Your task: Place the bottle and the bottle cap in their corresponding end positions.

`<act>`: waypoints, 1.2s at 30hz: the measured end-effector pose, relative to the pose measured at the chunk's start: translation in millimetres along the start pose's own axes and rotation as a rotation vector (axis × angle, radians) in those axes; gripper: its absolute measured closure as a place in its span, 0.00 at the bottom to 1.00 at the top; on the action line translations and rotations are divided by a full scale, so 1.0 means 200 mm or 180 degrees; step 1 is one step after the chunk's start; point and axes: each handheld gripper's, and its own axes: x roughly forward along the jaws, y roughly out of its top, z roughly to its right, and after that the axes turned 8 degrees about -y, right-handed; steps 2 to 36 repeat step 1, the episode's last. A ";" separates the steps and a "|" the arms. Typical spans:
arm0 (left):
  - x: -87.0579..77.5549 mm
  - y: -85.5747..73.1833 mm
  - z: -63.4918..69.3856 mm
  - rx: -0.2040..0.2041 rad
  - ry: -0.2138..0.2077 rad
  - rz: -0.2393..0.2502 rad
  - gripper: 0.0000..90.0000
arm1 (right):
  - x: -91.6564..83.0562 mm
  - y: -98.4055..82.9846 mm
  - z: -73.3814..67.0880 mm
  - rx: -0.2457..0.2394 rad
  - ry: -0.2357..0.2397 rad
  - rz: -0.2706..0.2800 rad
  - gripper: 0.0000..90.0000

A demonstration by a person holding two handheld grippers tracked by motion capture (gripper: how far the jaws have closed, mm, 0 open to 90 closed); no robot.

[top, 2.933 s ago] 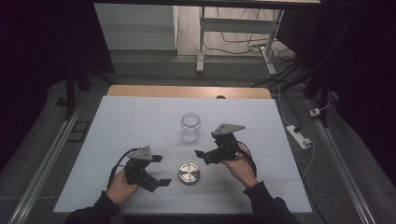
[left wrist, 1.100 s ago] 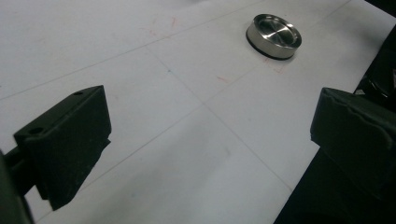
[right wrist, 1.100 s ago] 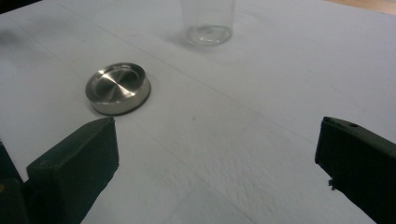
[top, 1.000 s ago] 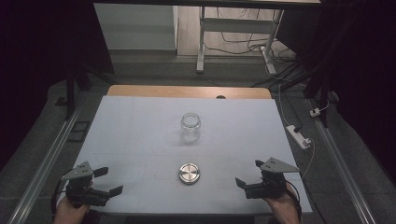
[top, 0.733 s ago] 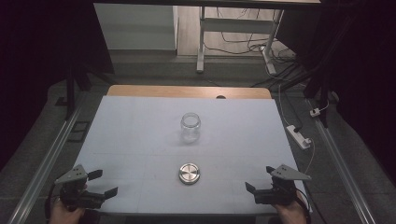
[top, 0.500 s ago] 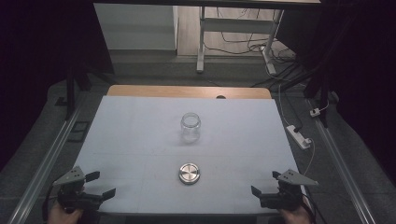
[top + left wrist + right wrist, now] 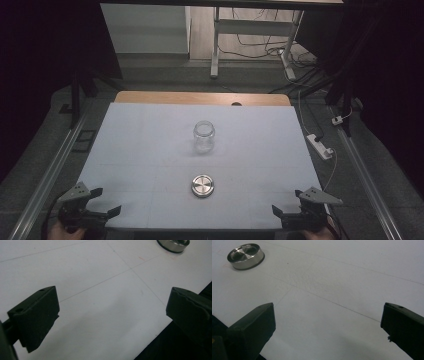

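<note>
A clear glass jar (image 7: 204,136) stands upright and lidless in the middle of the white table (image 7: 150,145). Its round metal lid (image 7: 203,185) lies flat nearer the front edge, also seen as the lid (image 7: 173,243) at top right of the left gripper view and the lid (image 7: 246,256) at top left of the right gripper view. My left gripper (image 7: 102,204) hangs at the front left corner, open and empty. My right gripper (image 7: 280,212) sits at the front right corner, jaws wide apart, holding nothing. Both are far from jar and lid.
A white power strip (image 7: 320,146) with its cable lies on the floor to the right of the table. Metal rails (image 7: 50,175) run along both sides. A wooden strip (image 7: 200,98) borders the far edge, with desk legs and cables beyond.
Both grippers have drawn back from beside the lid to the front corners of the table, still open. Jar and lid have not moved.
</note>
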 end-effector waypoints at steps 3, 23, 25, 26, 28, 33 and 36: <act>0.00 0.00 0.00 0.0003 -0.0003 -0.0009 0.00 | 0.00 0.00 0.00 0.0000 -0.0002 -0.0012 0.00; 0.00 0.00 0.00 0.0003 -0.0003 -0.0009 0.00 | 0.00 0.00 0.00 0.0000 -0.0002 -0.0012 0.00; 0.00 0.00 0.00 0.0003 -0.0003 -0.0009 0.00 | 0.00 0.00 0.00 0.0000 -0.0002 -0.0012 0.00; 0.00 0.00 0.00 0.0003 -0.0003 -0.0009 0.00 | 0.00 0.00 0.00 0.0000 -0.0002 -0.0012 0.00; 0.00 0.00 0.00 0.0003 -0.0003 -0.0009 0.00 | 0.00 0.00 0.00 0.0000 -0.0002 -0.0012 0.00; 0.00 0.00 0.00 0.0003 -0.0003 -0.0009 0.00 | 0.00 0.00 0.00 0.0000 -0.0002 -0.0012 0.00; 0.00 0.00 0.00 0.0003 -0.0003 -0.0009 0.00 | 0.00 0.00 0.00 0.0000 -0.0002 -0.0012 0.00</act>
